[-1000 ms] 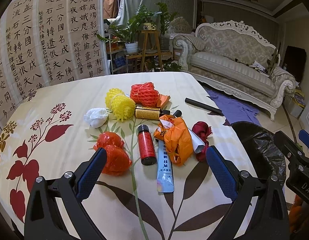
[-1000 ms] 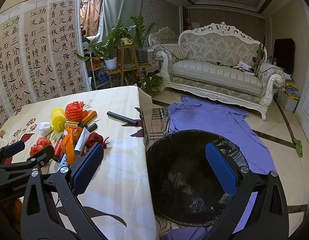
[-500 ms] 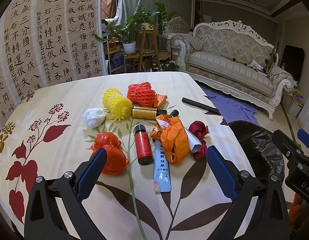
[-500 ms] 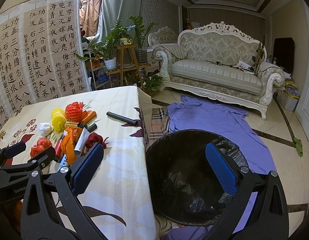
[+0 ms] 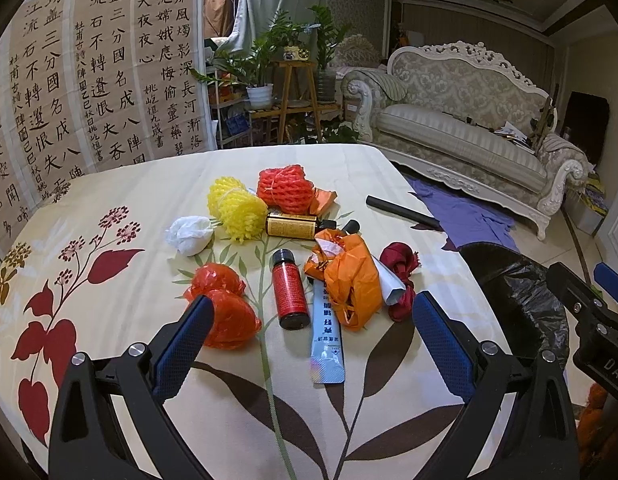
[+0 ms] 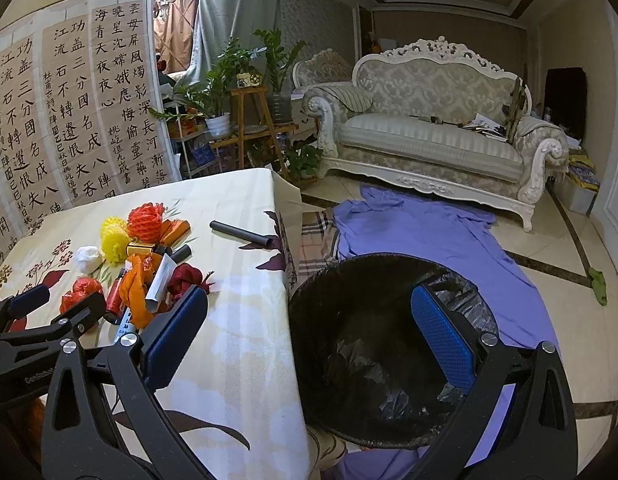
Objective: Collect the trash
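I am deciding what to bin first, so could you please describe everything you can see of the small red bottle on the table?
The small red bottle lies on its side on the floral tablecloth, black cap pointing away from the camera, base towards it. The body looks like glossy red plastic or foil with fine print too small to read. It seems intact and capped. It lies between the red plastic bag and the pale blue sachet, in front of the open left claw, which is not touching it.
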Action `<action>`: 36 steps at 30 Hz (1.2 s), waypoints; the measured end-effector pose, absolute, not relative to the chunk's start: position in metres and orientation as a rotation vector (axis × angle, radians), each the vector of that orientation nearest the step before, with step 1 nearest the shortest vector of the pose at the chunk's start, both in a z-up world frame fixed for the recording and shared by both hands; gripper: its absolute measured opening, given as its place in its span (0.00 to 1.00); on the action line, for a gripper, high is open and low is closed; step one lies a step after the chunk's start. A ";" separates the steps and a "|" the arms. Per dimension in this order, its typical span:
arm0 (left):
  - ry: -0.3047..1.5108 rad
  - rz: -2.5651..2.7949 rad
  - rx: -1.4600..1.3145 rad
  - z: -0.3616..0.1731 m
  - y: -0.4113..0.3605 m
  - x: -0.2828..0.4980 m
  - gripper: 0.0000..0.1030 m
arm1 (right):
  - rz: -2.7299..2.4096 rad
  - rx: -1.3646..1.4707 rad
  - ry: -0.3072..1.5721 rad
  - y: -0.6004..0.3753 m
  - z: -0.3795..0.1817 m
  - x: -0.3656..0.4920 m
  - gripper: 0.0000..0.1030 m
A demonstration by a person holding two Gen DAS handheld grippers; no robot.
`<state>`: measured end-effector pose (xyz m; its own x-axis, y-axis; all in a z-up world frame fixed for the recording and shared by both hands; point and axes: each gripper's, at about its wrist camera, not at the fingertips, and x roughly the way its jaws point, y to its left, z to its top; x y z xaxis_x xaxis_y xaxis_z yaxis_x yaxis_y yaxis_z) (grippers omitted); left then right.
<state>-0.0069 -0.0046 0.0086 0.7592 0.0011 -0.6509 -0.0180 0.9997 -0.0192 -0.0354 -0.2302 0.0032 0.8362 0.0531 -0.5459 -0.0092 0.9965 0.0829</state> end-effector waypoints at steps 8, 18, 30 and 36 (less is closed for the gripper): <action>0.730 0.033 -0.056 0.005 0.024 -0.009 0.94 | 0.053 0.066 0.606 -0.222 -0.001 -0.032 0.97; 0.770 0.104 -0.080 -0.005 0.057 -0.002 0.68 | 0.094 0.061 0.648 -0.211 -0.008 -0.023 0.80; 0.836 0.116 -0.073 -0.024 0.065 0.022 0.67 | 0.146 0.067 0.667 -0.194 -0.010 -0.014 0.79; 0.849 0.102 -0.077 -0.028 0.070 0.021 0.45 | 0.219 0.043 0.659 -0.168 -0.003 -0.012 0.79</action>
